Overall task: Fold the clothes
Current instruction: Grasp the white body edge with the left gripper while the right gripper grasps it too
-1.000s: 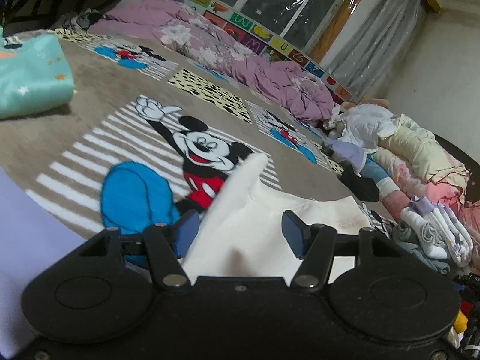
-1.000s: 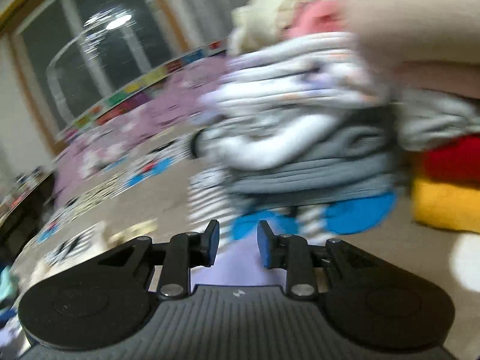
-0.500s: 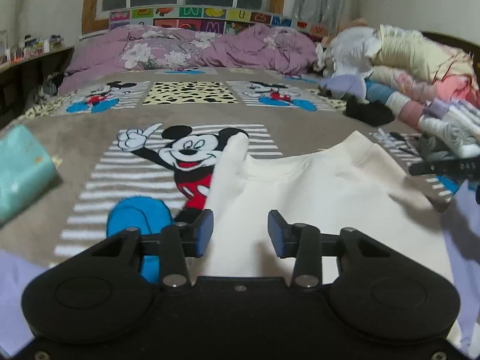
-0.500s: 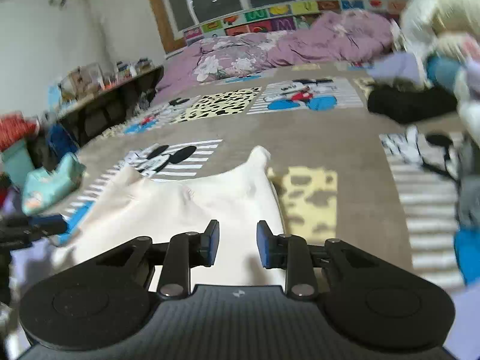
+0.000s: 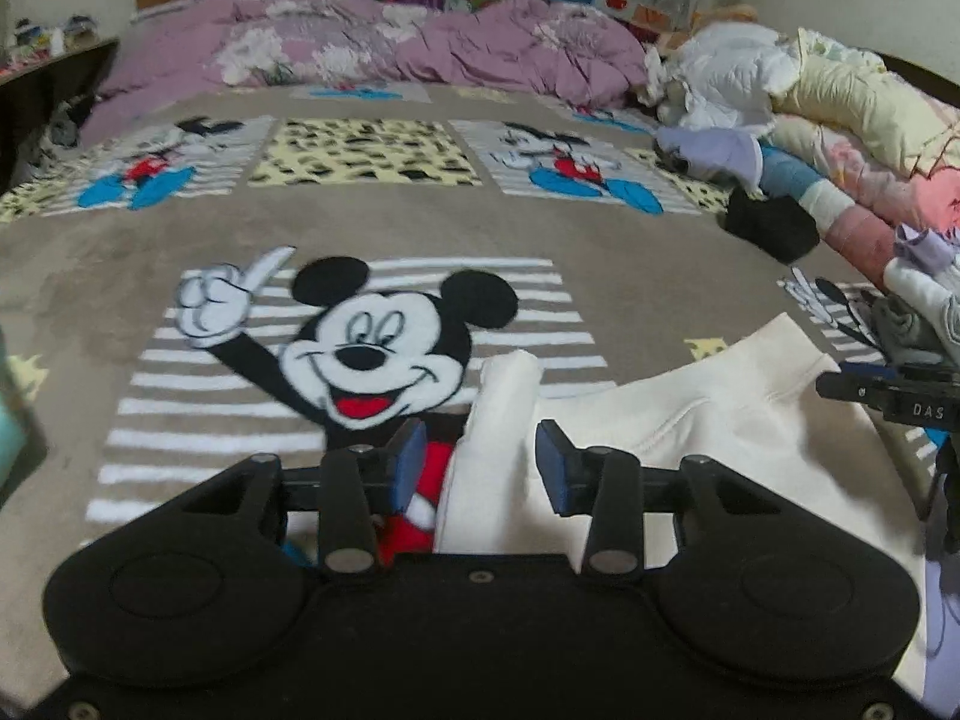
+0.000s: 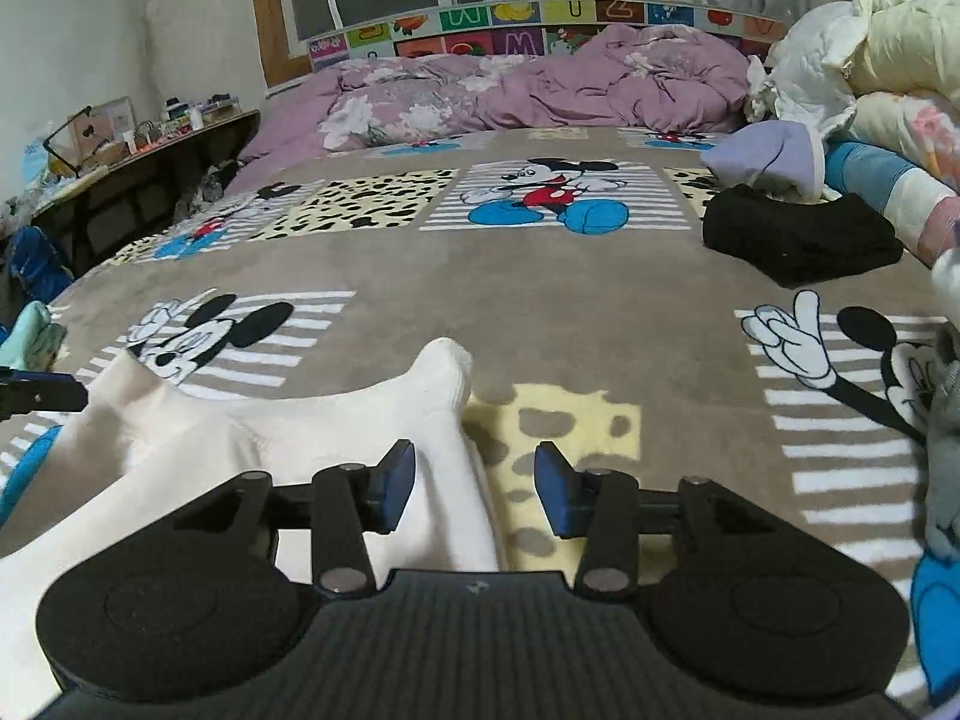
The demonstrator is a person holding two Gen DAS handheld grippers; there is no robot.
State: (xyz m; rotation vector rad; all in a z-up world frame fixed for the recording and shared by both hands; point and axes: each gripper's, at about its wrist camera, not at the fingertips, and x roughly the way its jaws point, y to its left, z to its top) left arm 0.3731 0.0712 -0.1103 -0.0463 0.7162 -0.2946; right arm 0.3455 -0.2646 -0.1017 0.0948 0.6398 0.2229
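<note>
A cream garment [image 5: 690, 420] lies spread flat on the Mickey Mouse blanket [image 5: 540, 228]. My left gripper [image 5: 480, 471] hovers low over its left top corner. The corner's edge shows between the blue pads, which stand apart from the cloth. In the right wrist view the same garment [image 6: 240, 438] reaches in from the left. My right gripper [image 6: 474, 483] sits over its right top corner with its jaws opening; the cloth strip lies between them, untouched by the pads. Each gripper's tip shows at the other view's edge: the right gripper [image 5: 888, 396] and the left gripper [image 6: 36, 396].
A purple duvet [image 5: 390, 48] is bunched along the far side under the window. Stacked clothes and quilts [image 5: 840, 120] fill the right side, with a black garment [image 6: 798, 234] in front of them. A cluttered desk [image 6: 150, 150] and a teal bundle [image 6: 30, 330] stand at the left.
The right gripper swung from the clothes pile to the garment's right corner, and its jaws widened. The left gripper slid to the garment's left corner, rolled level, and its jaws narrowed.
</note>
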